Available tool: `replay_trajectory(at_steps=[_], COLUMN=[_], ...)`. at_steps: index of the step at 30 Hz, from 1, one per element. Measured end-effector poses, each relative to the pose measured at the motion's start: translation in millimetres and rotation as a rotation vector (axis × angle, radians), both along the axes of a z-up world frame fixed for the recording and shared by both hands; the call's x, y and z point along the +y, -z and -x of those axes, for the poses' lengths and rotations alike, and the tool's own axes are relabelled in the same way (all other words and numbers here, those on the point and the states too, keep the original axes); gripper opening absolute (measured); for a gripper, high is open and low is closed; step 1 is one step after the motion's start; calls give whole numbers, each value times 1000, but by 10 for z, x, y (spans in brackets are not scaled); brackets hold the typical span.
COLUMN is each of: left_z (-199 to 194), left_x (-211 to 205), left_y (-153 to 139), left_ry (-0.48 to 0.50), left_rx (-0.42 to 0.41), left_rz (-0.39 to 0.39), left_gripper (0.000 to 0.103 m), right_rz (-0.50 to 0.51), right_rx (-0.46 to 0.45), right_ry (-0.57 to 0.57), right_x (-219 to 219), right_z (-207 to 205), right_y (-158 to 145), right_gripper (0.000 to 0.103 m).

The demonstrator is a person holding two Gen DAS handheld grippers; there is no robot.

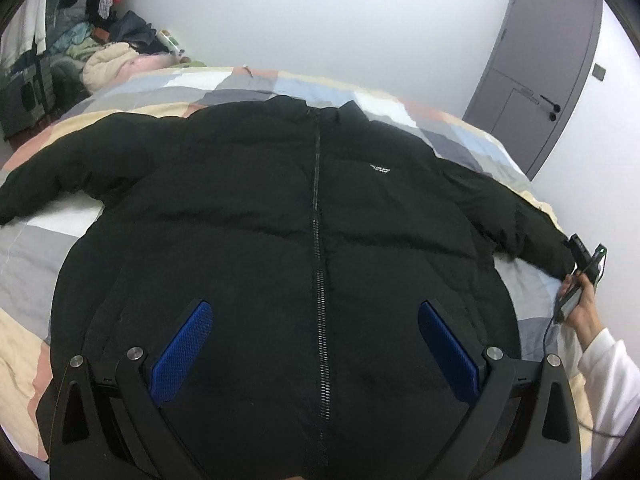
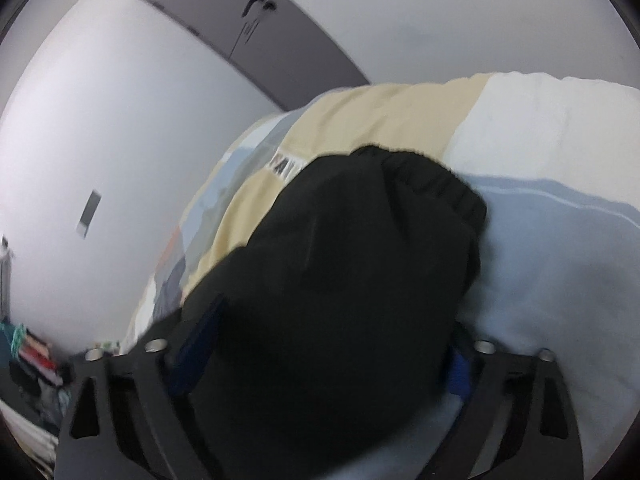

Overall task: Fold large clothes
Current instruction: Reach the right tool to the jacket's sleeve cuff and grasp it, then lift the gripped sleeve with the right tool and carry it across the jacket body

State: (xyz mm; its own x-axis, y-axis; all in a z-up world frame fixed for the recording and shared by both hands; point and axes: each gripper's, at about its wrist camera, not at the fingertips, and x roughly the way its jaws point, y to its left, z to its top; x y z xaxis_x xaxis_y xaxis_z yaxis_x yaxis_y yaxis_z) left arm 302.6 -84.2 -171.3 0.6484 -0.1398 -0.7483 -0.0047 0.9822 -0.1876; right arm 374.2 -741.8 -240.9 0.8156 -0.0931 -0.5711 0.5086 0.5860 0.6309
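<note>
A large black zip-up puffer jacket (image 1: 280, 216) lies front up on the patchwork bedspread (image 1: 224, 88), both sleeves spread out sideways. My left gripper (image 1: 316, 320) hangs open above the jacket's lower hem, its blue pads (image 1: 182, 350) either side of the zip, holding nothing. My right gripper (image 1: 582, 268) shows at the far right, at the cuff of the jacket's right-hand sleeve. In the right wrist view the black sleeve end (image 2: 360, 260) fills the space between the wide-apart fingers of that gripper (image 2: 324, 344); the image is blurred and I cannot tell whether the pads touch the sleeve.
A pile of clothes and bedding (image 1: 104, 56) sits at the far left beyond the bed, with hanging garments above it. A grey door (image 1: 548, 60) is in the wall at the right. The bedspread's edge (image 2: 520, 92) drops off past the sleeve end.
</note>
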Motion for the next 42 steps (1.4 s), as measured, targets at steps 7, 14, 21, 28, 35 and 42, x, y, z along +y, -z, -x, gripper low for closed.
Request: replay_trajectory(at_steps=[7,14,21,28,35,42], left_z=[19,152,331,596,874,1087], left_x=[31,119,221,355,692,1038], left_y=[-25,-249,-480,-775,-953,-1088], left_ry=[8,12,36,37,7,-10], left_rx=[-3,-43,-73,-98,-112,-154], left_rz=[-23,-17,-20,-116,-104,-85], left_gripper=[103,103,103,103,103,103], right_rz=[111,192,292,383,492,585], right_rx=[47,10,-59,-130,-211,-265], right_ry=[-43,-56,-56,-110,-218,-374], right_x=[62,139,373,936,1860,3055], right_z=[-266,-66,184,156,45,-211], right_y=[-220,-731,-1535,-2413,-3215,-3633], right_gripper=[14,6,5,5,5,6])
